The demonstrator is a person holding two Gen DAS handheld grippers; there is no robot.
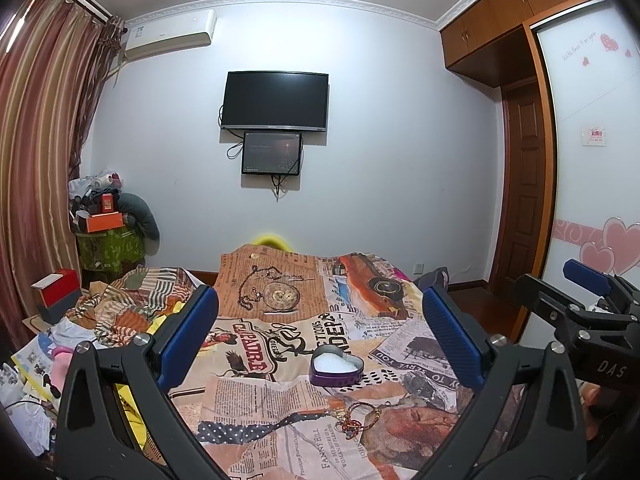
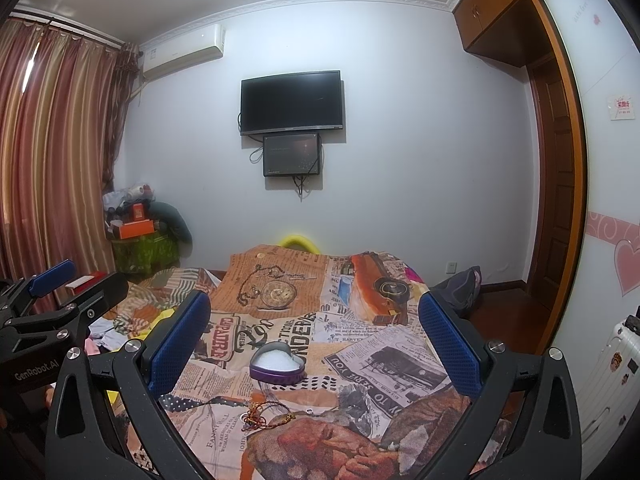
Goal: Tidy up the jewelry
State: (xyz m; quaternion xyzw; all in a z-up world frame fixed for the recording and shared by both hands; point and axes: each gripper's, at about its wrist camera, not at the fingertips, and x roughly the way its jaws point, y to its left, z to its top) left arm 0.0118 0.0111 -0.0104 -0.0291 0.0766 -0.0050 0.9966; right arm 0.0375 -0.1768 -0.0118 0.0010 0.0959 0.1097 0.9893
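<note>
Both claws, left claw (image 1: 320,332) and right claw (image 2: 314,334), are spread wide and hold nothing. The heart tin (image 1: 337,368), lidless with white filling, sits on the bed (image 1: 280,432). A tangled bracelet (image 1: 354,420) lies just in front of it, apart from the tin.

A bed is covered with soft, matt cloth (image 1: 280,400) printed like old newspaper. At the centre sits a heart-shaped tin (image 1: 337,368) with a glossy purple metal wall and a white, grainy, foam-like lining. At 6 o'clock from the tin lies a bracelet (image 1: 354,420) of red woven cord with small shiny gold-coloured metal parts. Each hand-held gripper, left (image 1: 320,336) and right (image 2: 314,338), is matt black plastic with bright metal screws and rough, dimpled blue pads (image 1: 450,336).
</note>
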